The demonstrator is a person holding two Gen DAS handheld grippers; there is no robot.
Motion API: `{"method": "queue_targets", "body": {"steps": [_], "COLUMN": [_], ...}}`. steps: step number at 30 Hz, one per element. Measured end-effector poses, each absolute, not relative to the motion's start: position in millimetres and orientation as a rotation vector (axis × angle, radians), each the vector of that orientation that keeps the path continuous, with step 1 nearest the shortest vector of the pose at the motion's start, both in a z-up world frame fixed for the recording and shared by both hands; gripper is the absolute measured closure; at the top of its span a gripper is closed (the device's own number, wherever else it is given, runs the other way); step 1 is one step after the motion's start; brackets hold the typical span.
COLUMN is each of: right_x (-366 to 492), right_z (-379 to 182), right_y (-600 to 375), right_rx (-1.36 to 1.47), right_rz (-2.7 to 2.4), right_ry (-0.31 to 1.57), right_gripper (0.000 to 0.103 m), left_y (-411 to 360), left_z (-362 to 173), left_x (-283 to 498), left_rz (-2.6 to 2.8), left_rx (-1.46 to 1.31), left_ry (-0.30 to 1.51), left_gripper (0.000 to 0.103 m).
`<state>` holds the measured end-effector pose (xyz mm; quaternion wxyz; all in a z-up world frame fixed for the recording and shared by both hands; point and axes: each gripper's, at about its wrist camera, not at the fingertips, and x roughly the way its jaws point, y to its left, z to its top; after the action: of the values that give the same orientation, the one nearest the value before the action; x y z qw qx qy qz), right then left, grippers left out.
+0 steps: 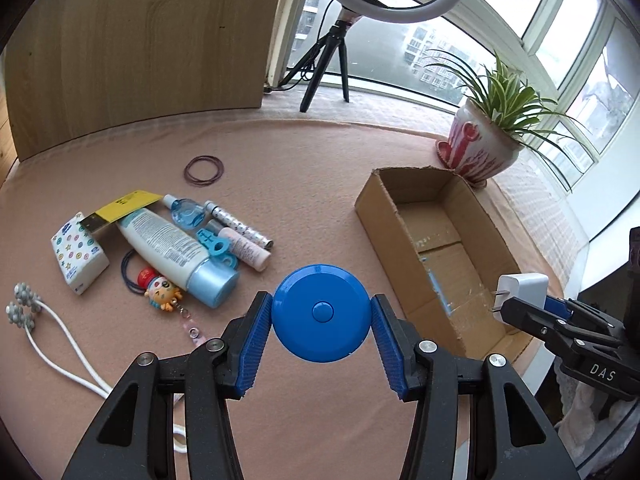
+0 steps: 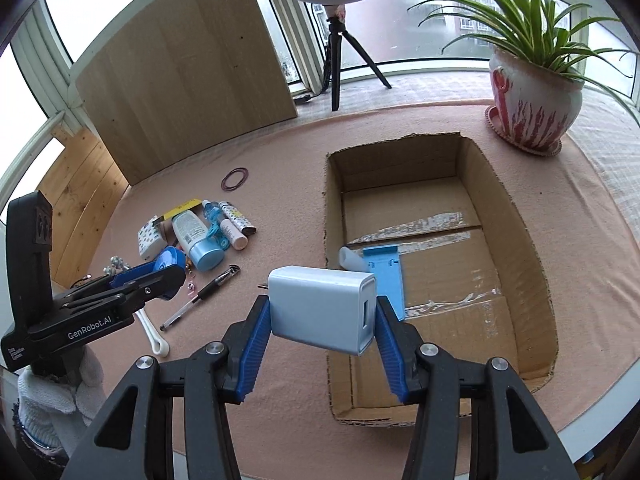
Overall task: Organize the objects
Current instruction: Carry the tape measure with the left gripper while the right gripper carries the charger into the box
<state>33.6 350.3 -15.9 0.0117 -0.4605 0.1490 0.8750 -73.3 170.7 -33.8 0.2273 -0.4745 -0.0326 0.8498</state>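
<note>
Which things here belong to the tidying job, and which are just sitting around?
Job:
- blue round case, clamped by the left gripper
- white charger, clamped by the right gripper
- cardboard box
- toiletry pile
- pen

Lying about:
- potted plant
- ring light tripod
- wooden board

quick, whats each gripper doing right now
left gripper: shut on the blue round tape measure
right gripper: shut on the white charger

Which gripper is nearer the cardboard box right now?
Right. The right gripper, clamped on the white charger, sits at the cardboard box near its left wall. The left gripper, holding the blue tape measure, is out over the cloth, farther left of the box.
</note>
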Motion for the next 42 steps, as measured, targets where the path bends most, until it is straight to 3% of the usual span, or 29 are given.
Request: {"method": "queue_targets", "body": {"steps": [11,22,25,28,31,42], "right_x": [49.9,51.3,52.3,52.7,51.7,51.4], "right_z": [-16.2,-28.5,-32.6,-34.2,-36.9,-35.0], "right_y": [413.2,436.3,439.9,441.0,439.4,424.5], "right_rx": [-1.359,-1.367,-1.376,-1.369,-1.396,-1.412], "right_rz": [2.643,2.625,2.615,2.627,2.619,2.631], "right_ry": [0.500,0.521,0.527,0.524,0.519,0.558], "right_gripper": [0.056,0.056,0.056,0.055,0.041,0.040], "left_y": [267.1,322.5,326.9,324.3,318.5,269.2], "left_z": [-16.7,-34.2,-35.5,-33.3,-31.4,-35.7], "left_x": [-89.7,-105.6,-106.1,-105.6,-104.9,-94.0], "left_rz": [2.259,2.227,2.216,2.227,2.238,2.282], "left_rx": [-1.220,-1.247,-1.242,-1.234,-1.236,-1.296], "left_ry": [-0.009,0.046,0.043,0.025,0.018,-0.034], "left_gripper": [0.049,0.049,0.049,0.037,0.036,0.036]}}
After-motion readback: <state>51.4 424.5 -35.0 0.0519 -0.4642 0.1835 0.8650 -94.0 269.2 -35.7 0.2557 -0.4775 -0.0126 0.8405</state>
